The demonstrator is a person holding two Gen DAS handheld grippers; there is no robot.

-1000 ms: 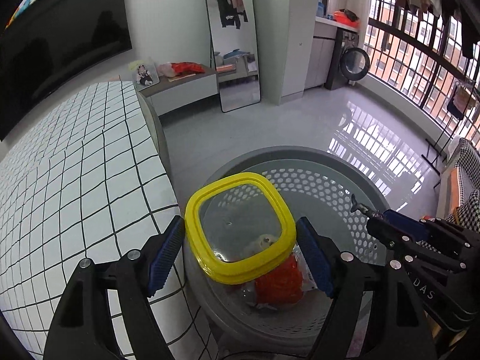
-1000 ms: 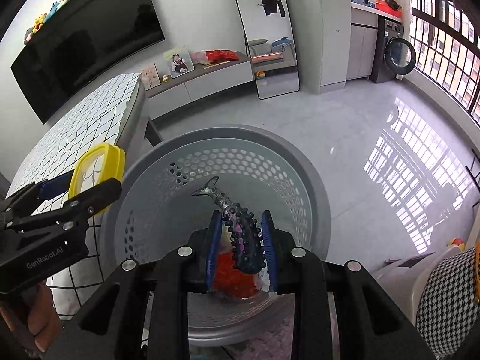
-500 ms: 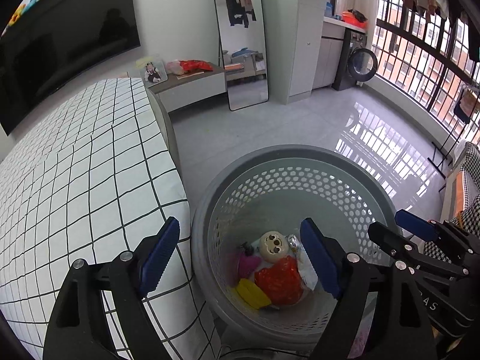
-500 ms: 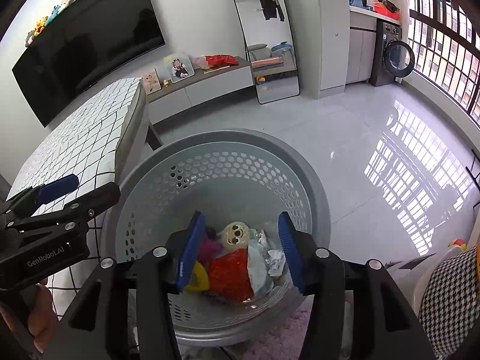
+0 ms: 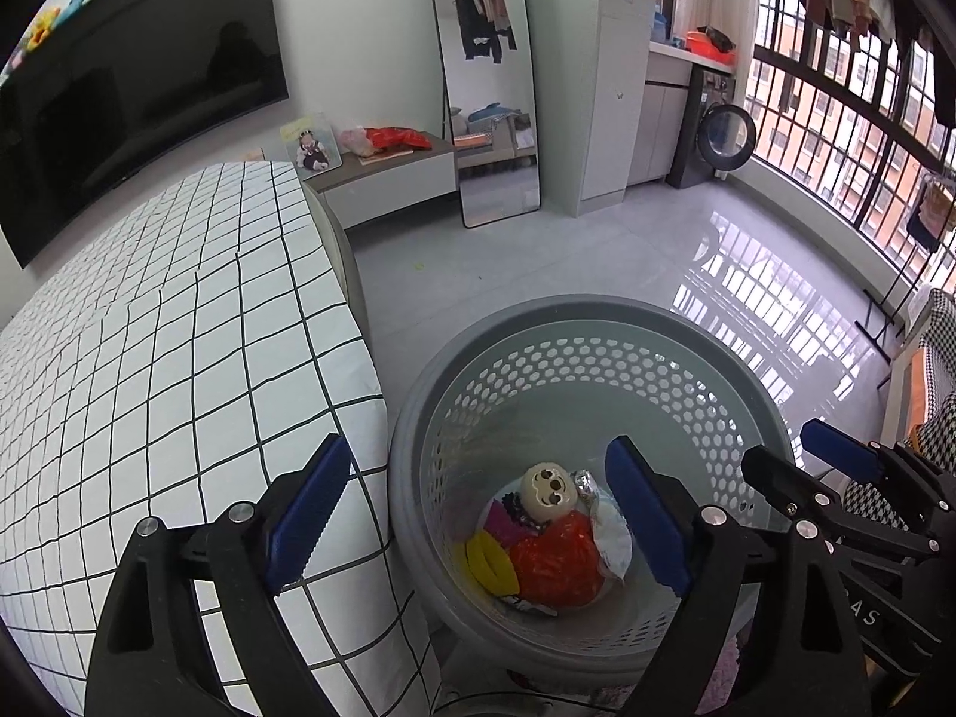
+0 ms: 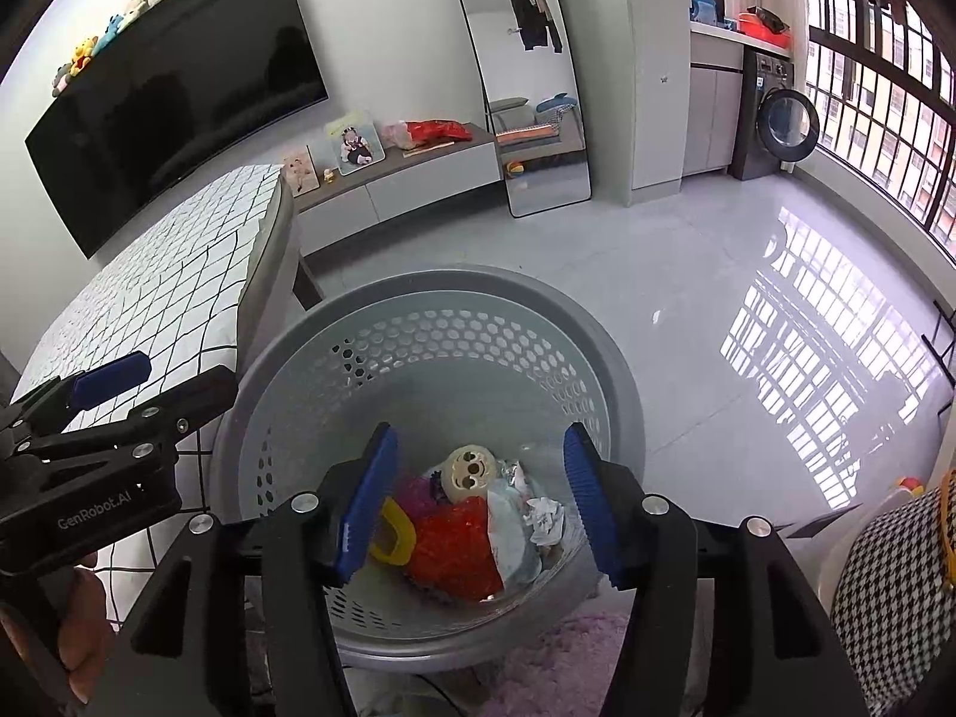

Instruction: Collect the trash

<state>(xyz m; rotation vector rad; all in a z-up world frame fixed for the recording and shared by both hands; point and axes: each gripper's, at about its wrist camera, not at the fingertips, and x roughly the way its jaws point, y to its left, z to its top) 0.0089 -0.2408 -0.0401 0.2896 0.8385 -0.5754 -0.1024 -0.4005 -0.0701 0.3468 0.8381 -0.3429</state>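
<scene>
A grey perforated basket (image 5: 597,310) stands on the floor by the bed; it also shows in the right wrist view (image 6: 430,284). At its bottom lie a yellow lid (image 5: 487,561), a red mesh bag (image 5: 552,561), a cream toy face (image 5: 547,490), crumpled foil and a white wrapper. In the right wrist view the yellow lid (image 6: 394,535), red bag (image 6: 457,547) and toy face (image 6: 469,472) show too. My left gripper (image 5: 478,514) is open and empty above the basket's left side. My right gripper (image 6: 478,505) is open and empty over the basket.
A bed with a white checked cover (image 5: 149,358) lies left of the basket. A low cabinet (image 5: 388,179), a standing mirror (image 5: 490,83) and a washing machine (image 5: 723,137) stand along the far walls. A houndstooth seat (image 6: 890,585) is at the right. Pink rug (image 6: 555,663) lies below.
Both grippers opened. The yellow lid dropped from the left gripper and the dark spiky toy from the right; both now lie in the basket. Both grippers rose slightly.
</scene>
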